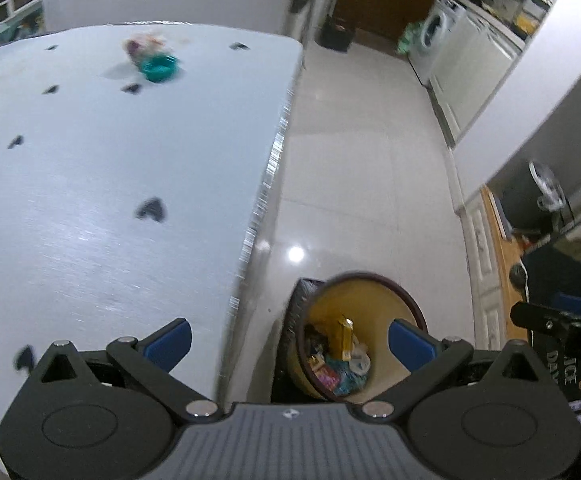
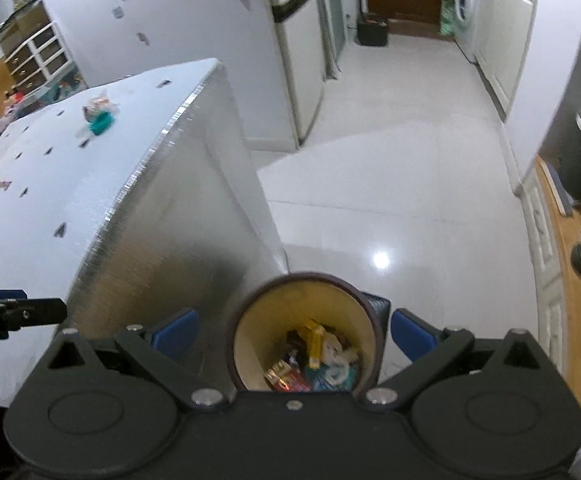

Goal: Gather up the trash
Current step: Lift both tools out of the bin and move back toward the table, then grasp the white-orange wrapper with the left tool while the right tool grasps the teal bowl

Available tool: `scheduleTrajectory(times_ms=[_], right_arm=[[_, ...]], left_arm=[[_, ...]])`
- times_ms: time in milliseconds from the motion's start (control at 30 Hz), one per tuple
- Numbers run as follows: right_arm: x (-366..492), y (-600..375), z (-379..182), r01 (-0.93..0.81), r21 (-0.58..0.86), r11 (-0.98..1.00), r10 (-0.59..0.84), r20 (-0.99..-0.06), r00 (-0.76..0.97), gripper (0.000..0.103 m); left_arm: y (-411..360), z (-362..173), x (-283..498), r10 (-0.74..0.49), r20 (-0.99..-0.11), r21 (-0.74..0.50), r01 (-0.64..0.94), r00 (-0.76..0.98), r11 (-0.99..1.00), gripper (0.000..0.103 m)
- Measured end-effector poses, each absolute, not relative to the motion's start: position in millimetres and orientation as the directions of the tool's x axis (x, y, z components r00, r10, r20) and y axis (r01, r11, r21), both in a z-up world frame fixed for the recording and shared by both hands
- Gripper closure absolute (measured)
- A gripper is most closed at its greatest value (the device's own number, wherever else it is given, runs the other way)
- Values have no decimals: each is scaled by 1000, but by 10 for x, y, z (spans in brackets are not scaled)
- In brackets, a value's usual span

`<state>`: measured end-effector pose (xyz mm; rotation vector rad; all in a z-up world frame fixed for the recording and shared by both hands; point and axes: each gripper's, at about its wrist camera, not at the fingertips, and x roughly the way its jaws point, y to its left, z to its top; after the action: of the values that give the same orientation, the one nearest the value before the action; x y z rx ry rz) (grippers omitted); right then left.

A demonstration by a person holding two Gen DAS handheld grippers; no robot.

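A round yellow trash bin with a dark rim stands on the floor beside the table; it holds several wrappers. In the right wrist view the bin lies right below, with wrappers inside. My left gripper is open and empty, above the table edge and the bin. My right gripper is open and empty, above the bin. A teal bowl with a crumpled wrapper behind it sits at the far end of the white table; both show in the right wrist view.
A dark mat lies under the bin. A fridge stands past the table. A washing machine, white cabinets and a black box line the tiled hallway floor. A red wrapper lies at the table's left.
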<state>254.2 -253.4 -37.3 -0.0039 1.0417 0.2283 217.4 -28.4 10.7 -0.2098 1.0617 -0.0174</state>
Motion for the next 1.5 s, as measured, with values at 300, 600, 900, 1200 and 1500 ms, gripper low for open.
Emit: scheduleTrajectory(times_ms=[300, 600, 900, 1200, 1500], right_arm=[[2806, -1798, -284, -295, 109, 949, 247, -838, 486, 0], [3141, -1074, -288, -371, 107, 922, 290, -827, 481, 0], [3576, -462, -343, -420, 100, 902, 321, -806, 498, 0], [4092, 63, -451, -480, 72, 874, 360, -759, 543, 0], [4583, 516, -635, -537, 49, 842, 409, -708, 576, 0]], left_arm=[[361, 332, 2213, -62, -834, -187, -174, 549, 967, 0], [991, 475, 2467, -22, -799, -180, -205, 601, 962, 0], [1431, 572, 3057, -11, -757, -155, -164, 654, 974, 0], [1684, 543, 3829, -34, -713, -167, -122, 700, 978, 0], [1761, 440, 4508, -75, -692, -181, -71, 718, 981, 0]])
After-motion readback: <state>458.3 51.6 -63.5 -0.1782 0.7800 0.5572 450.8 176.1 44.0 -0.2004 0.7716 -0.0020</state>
